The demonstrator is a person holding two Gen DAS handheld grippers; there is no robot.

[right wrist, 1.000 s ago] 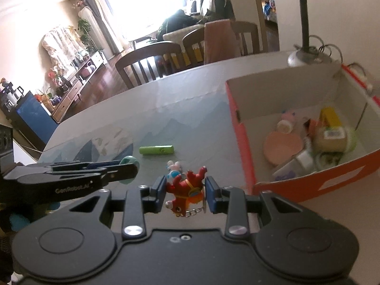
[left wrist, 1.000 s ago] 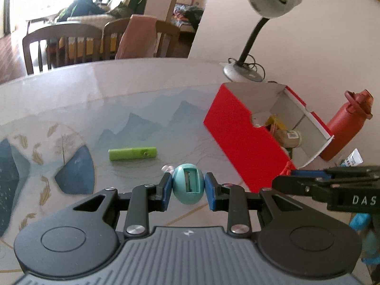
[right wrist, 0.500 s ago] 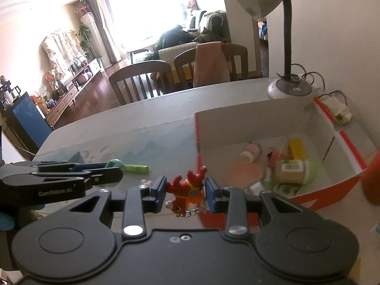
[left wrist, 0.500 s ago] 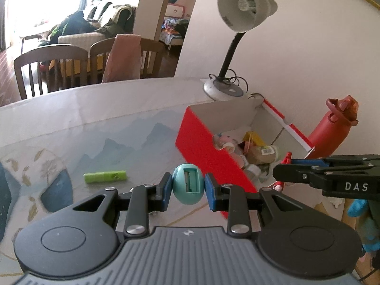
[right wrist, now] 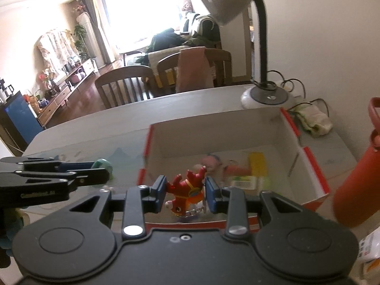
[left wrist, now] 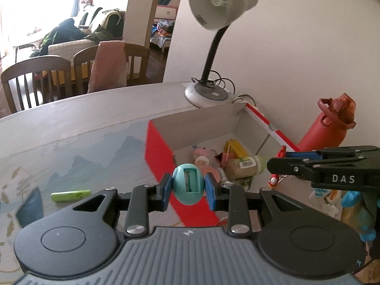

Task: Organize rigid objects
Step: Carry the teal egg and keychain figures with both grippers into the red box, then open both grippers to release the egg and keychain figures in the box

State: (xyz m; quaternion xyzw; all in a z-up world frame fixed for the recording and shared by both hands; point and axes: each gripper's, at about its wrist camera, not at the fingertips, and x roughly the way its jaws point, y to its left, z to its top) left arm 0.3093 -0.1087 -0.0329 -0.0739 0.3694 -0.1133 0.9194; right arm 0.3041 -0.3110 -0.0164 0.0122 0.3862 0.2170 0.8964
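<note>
My left gripper (left wrist: 187, 185) is shut on a teal egg-shaped object (left wrist: 188, 183) and holds it in the air over the near left wall of the red cardboard box (left wrist: 158, 147). My right gripper (right wrist: 185, 190) is shut on a red figurine keychain (right wrist: 186, 193) and holds it above the box's (right wrist: 315, 173) near edge. Several small items lie inside the box, among them a tan jar (left wrist: 244, 167) and a pink toy (left wrist: 201, 153). A green tube (left wrist: 70, 195) lies on the table mat to the left of the box.
A desk lamp (left wrist: 209, 47) stands behind the box, its base (right wrist: 267, 97) with cables on the table. A red water bottle (left wrist: 325, 128) stands to the right of the box. Wooden chairs (right wrist: 128, 87) stand at the table's far edge. Packets (left wrist: 325, 197) lie at the right.
Both grippers have risen and moved right toward the box with their objects still held. The box interior now shows from above, and the green tube has dropped back to the left.
</note>
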